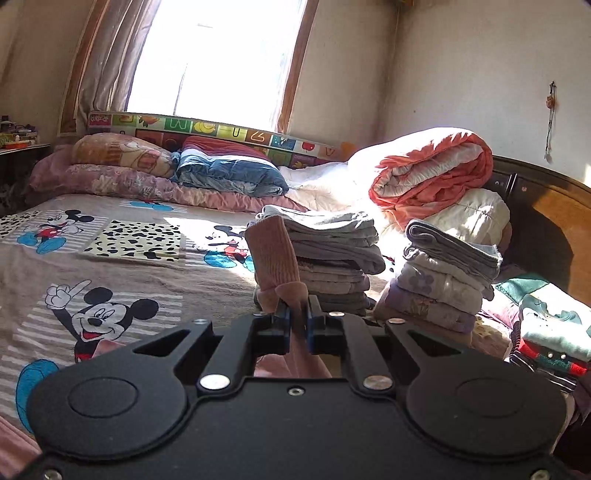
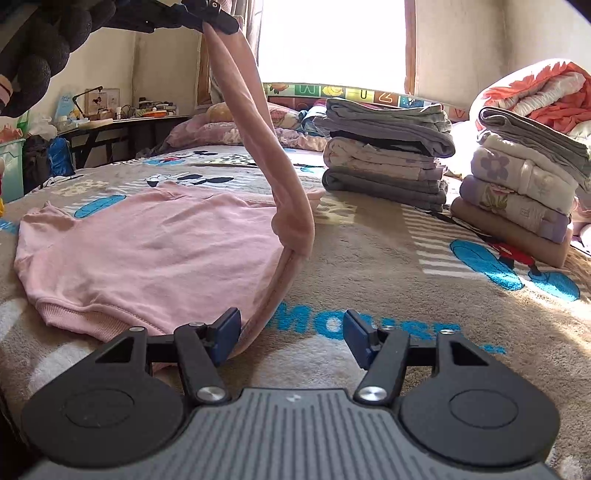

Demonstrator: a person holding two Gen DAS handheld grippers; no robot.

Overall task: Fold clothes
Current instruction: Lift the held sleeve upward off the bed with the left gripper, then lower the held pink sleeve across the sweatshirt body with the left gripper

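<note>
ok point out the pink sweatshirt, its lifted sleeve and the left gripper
pink sweatshirt (image 2: 147,251), right wrist view, flat body panel
lifted sleeve (image 2: 258,110), right wrist view, mid-length of the raised sleeve
left gripper (image 2: 218,18), right wrist view, fingertips pinching the sleeve end

Ahead of the right gripper's open jaws, large blue letters woven into the bedspread (image 2: 369,236) read "Mouse", with the first letter partly covered by the pink garment (image 2: 147,251). Far ahead, along the colourful alphabet mat (image 2: 369,94) propped below the window, single characters showed in squares: "M", "U" and "Z" or "2". In the left wrist view the same mat (image 1: 221,129) showed a "Z" or "2"; its other tiles were too small to read.
</note>
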